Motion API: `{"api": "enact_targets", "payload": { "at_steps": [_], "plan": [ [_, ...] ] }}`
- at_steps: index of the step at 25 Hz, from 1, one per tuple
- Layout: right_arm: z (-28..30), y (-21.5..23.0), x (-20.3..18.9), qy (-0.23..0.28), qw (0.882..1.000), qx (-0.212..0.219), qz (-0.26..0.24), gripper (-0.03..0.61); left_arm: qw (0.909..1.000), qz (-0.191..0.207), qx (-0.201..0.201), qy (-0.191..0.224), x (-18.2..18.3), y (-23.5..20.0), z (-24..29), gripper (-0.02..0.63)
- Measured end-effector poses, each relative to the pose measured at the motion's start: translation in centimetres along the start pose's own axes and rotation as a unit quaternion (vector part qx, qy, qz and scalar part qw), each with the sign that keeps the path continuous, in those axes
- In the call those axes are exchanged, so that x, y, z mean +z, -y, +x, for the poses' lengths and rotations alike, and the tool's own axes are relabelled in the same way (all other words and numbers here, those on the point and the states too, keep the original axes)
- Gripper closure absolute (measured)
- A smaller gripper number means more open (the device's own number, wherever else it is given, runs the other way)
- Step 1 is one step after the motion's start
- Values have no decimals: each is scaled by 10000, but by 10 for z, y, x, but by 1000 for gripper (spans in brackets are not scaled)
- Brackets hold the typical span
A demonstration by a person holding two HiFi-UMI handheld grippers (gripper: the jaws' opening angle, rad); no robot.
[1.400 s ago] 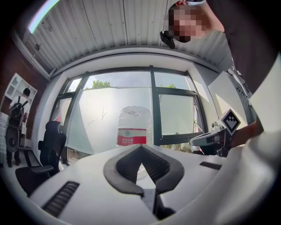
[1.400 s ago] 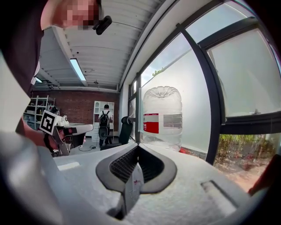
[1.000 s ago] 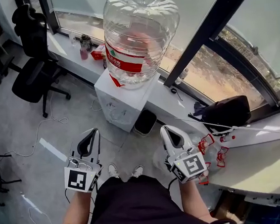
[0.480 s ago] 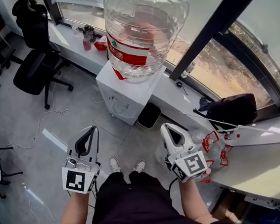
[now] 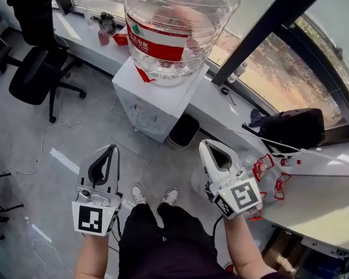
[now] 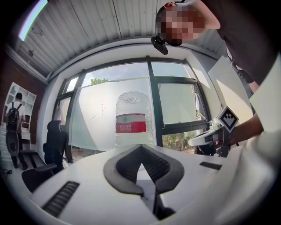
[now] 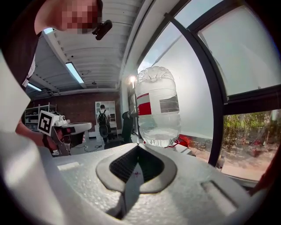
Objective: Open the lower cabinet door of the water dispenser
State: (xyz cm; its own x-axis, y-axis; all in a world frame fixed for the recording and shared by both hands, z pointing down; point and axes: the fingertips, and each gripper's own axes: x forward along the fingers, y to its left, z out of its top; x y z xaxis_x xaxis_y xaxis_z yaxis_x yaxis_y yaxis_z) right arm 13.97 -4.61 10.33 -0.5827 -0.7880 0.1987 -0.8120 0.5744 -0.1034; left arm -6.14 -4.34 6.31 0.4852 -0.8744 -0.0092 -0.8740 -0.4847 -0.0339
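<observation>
Left gripper [image 5: 110, 150]: jaws together, nothing between them.
Right gripper [image 5: 205, 145]: jaws together as well, empty.
Water dispenser [image 5: 157, 97]: a white box standing upright on the floor against the window sill, at 12 o'clock in the head view. A big bottle [image 5: 180, 17] sits on top.
Cabinet door: low on the front face [image 5: 140, 122] that looks toward the person. The view is so steep that its handle and hinge side cannot be made out.
Bearing: the front face lies at about 2 o'clock from the left gripper and about 10 o'clock from the right. Both are well apart from it, and the left looks slightly nearer.
Coming move: probably forward and well down, since the door sits below both grippers. The jaws would likely have to part to catch an edge.
Surfaces: smooth hard white casing, a clear ribbed plastic bottle with a red label, and dark ridged jaw pads.
Neighbours: a black bin [image 5: 183, 132] just beside the dispenser at its 4 o'clock, and an office chair [image 5: 32, 79] well apart at 9 o'clock.
</observation>
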Motion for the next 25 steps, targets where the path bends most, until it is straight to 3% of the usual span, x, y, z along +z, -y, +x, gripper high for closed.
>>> {"api": "enact_targets", "payload": {
  "at_steps": [11, 17, 25],
  "plan": [
    [28, 12, -30, -2, 9999, 113, -49, 574, 9999, 124, -77, -66, -29, -5, 20, 607],
    [51, 8, -67, -17, 9999, 151, -14, 574, 9999, -40, -120, -66, -67, -12, 34, 607],
    [68, 6, -119, -124, 9996, 251, -101, 574, 9994, 149, -185, 244, -108, -19, 40, 607]
  ]
}}
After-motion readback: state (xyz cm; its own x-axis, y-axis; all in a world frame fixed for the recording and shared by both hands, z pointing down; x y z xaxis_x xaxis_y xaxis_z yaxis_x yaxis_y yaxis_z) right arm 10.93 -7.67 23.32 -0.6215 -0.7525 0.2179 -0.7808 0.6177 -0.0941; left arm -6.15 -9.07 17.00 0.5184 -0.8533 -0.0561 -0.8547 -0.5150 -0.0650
